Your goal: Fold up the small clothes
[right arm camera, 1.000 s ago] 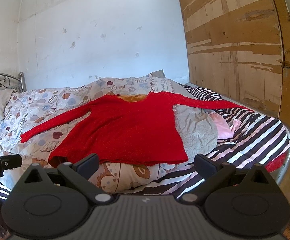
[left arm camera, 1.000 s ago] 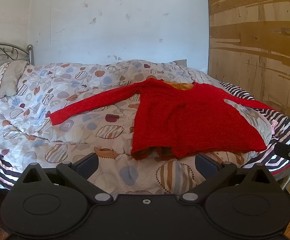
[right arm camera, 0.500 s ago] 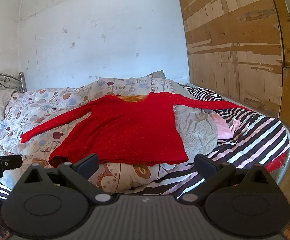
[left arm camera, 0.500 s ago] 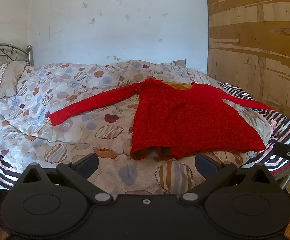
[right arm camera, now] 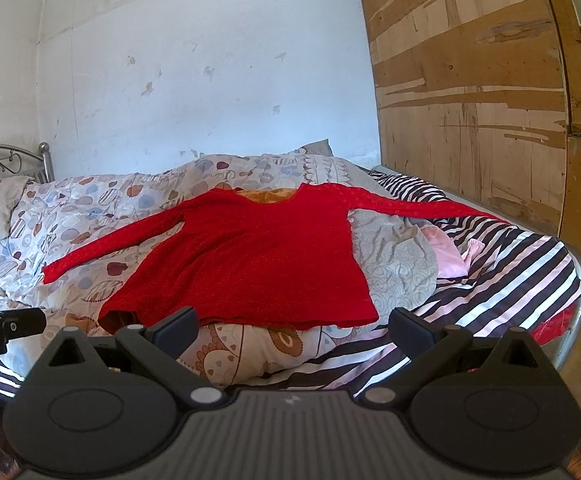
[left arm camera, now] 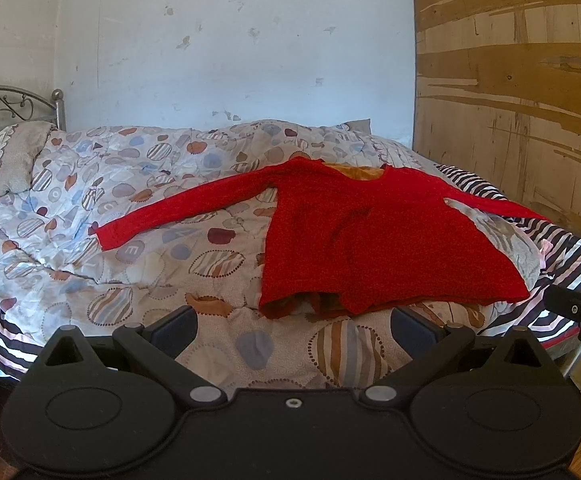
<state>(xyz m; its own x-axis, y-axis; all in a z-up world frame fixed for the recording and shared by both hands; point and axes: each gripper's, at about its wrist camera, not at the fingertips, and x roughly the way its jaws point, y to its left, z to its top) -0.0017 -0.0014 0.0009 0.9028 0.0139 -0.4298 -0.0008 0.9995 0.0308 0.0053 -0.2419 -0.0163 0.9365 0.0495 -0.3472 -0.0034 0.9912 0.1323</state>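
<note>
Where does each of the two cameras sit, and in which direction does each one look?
Left wrist: on the left gripper, facing the bed; its open fingers frame the red top, and the right gripper shows at the right edge.
Right wrist: on the right gripper, aimed likewise from further right; open fingers, the left gripper at the left edge.
Both share the top, the patterned quilt and the striped sheet.

Red top (left arm camera: 374,236), spotted pastel quilt (left arm camera: 102,216), black-and-white striped sheet (right arm camera: 502,276), black tools
</note>
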